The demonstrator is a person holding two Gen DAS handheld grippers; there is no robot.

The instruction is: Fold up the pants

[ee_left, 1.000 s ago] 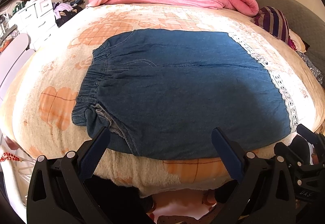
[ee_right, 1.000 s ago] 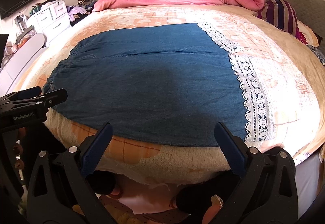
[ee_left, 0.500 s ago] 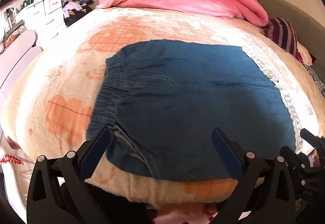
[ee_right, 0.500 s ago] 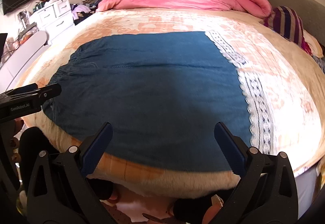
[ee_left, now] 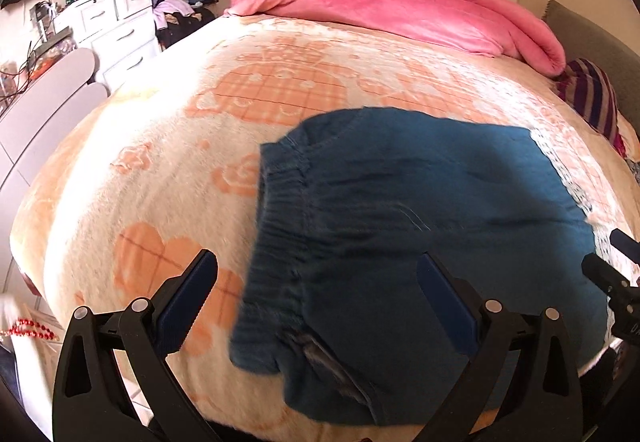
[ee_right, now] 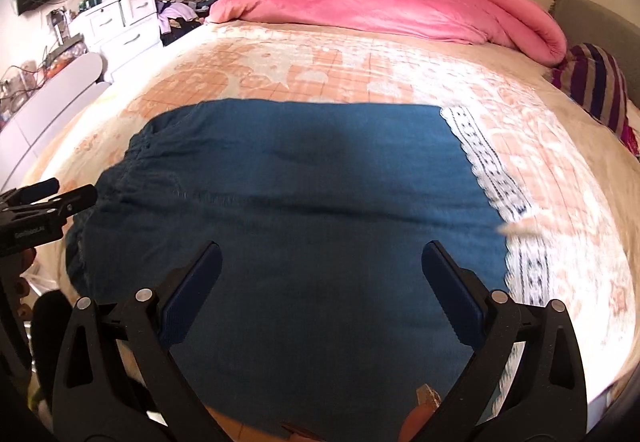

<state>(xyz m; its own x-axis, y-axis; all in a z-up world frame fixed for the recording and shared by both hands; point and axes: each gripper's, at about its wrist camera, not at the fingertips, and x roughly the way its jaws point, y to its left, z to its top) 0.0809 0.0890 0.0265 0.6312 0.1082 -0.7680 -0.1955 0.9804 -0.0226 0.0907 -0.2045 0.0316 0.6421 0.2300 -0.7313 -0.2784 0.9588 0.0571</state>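
Note:
Blue denim pants (ee_left: 420, 217) lie flat on the bed, their gathered elastic waistband (ee_left: 280, 209) on the left and a white lace hem (ee_right: 496, 177) on the right. My left gripper (ee_left: 316, 290) hangs open over the waistband corner nearest me, nothing between its fingers. My right gripper (ee_right: 320, 282) is open above the middle of the pants (ee_right: 304, 209), also holding nothing. The left gripper (ee_right: 40, 201) shows at the left edge of the right wrist view; the right gripper (ee_left: 616, 274) shows at the right edge of the left wrist view.
An orange-and-cream patterned blanket (ee_left: 160, 161) covers the bed. A pink duvet (ee_left: 384, 9) is bunched along the far side, with a striped pillow (ee_right: 596, 85) at the right. White drawers (ee_left: 116, 25) and piled clothes stand at the left beyond the bed.
Both grippers have moved forward over the bed, from past its near edge to above the pants. The pants have not moved and both grippers stay open.

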